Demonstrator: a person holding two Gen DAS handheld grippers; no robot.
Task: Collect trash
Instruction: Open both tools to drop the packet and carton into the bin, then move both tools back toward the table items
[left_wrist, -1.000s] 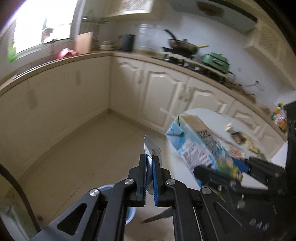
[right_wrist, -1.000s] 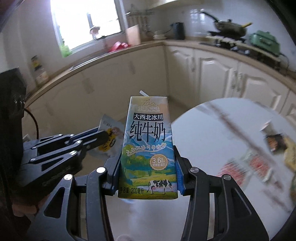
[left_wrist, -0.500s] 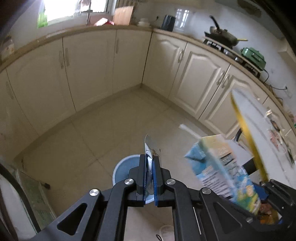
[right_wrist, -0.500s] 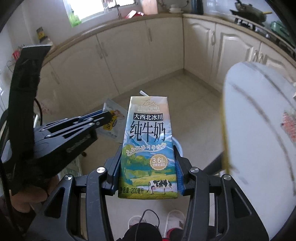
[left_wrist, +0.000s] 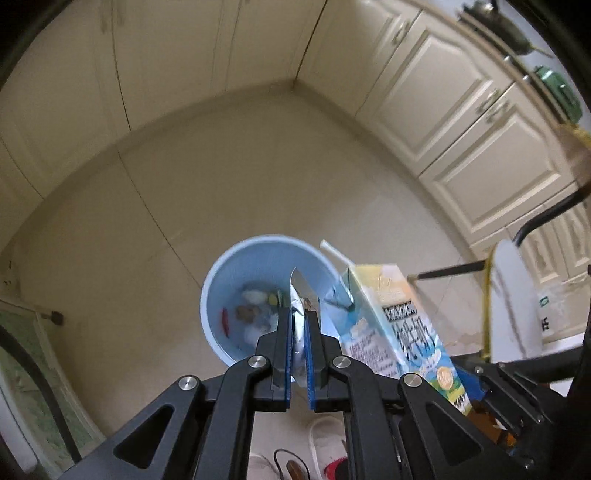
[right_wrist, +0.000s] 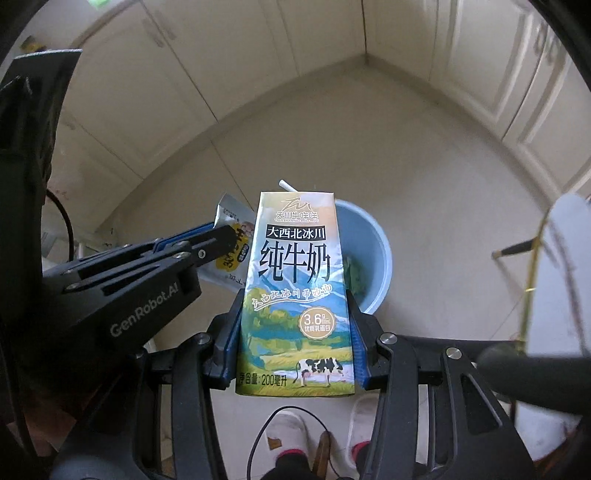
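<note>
Above the blue bin (left_wrist: 236, 291) on the kitchen floor, the left gripper (left_wrist: 298, 325) is clamped on a thin foil wrapper (left_wrist: 300, 295) at about twelve o'clock over the bin's mouth. At three o'clock from it, the right gripper (right_wrist: 295, 332) is clamped on the milk carton (right_wrist: 295, 288). This looks like the drop step; next, each jaw needs to part once its load hangs over the opening.

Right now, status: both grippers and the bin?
Left gripper shut on snack wrapper. Right gripper shut on milk carton. Blue bin below both, trash inside. Nothing blocking the drop.
</note>
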